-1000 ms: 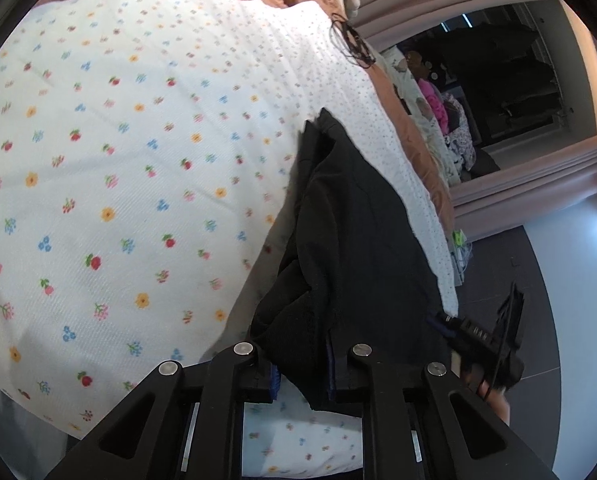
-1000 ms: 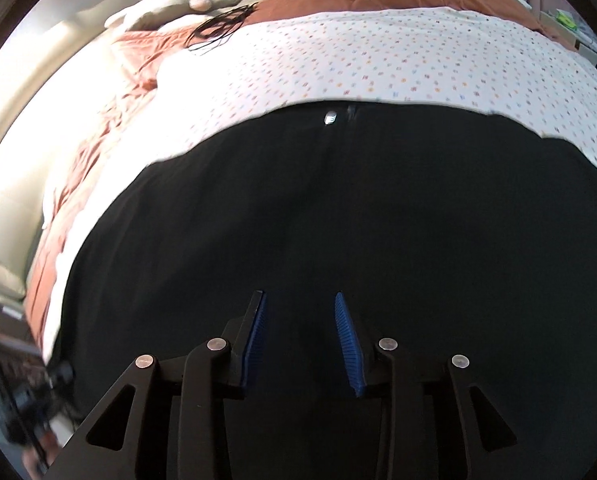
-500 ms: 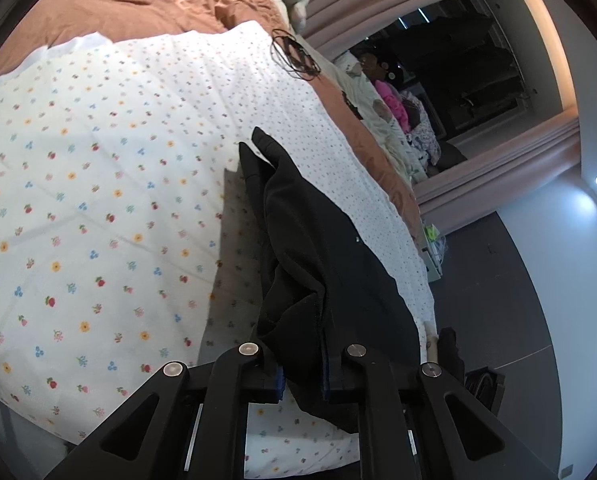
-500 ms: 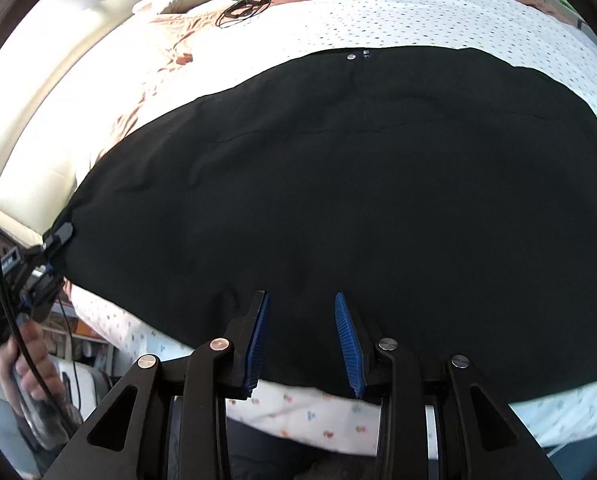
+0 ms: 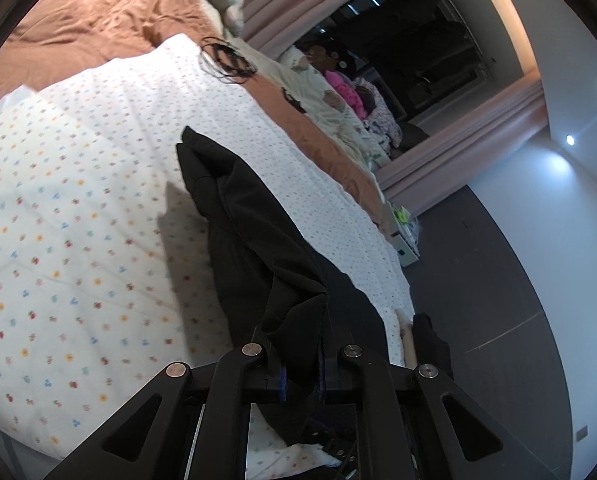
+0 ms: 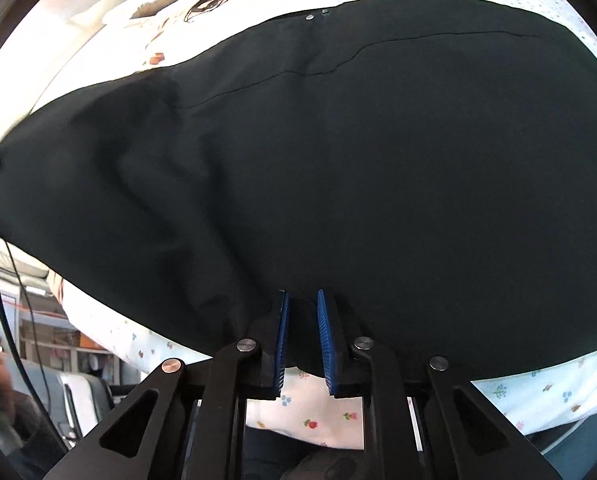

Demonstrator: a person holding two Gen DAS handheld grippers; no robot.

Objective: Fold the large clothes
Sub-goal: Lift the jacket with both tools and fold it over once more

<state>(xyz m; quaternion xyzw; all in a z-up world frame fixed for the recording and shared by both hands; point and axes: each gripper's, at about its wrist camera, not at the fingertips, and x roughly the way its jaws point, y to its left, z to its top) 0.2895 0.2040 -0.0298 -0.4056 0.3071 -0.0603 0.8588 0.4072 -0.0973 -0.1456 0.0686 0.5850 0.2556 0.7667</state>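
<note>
left fingers (image 5: 301,372): clamped on black garment (image 5: 258,240) corner, lifted off bed (image 5: 78,200) | right fingers (image 6: 302,336): closing on its near hem, cloth between them

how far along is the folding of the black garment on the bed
Early. Done: the black garment lies spread on the floral sheet. In hand: the left gripper is shut on one edge, lifted off the bed; the right gripper is closing on the near hem, cloth between its pads. Left: carrying the edges over; no finished fold shows.
</note>
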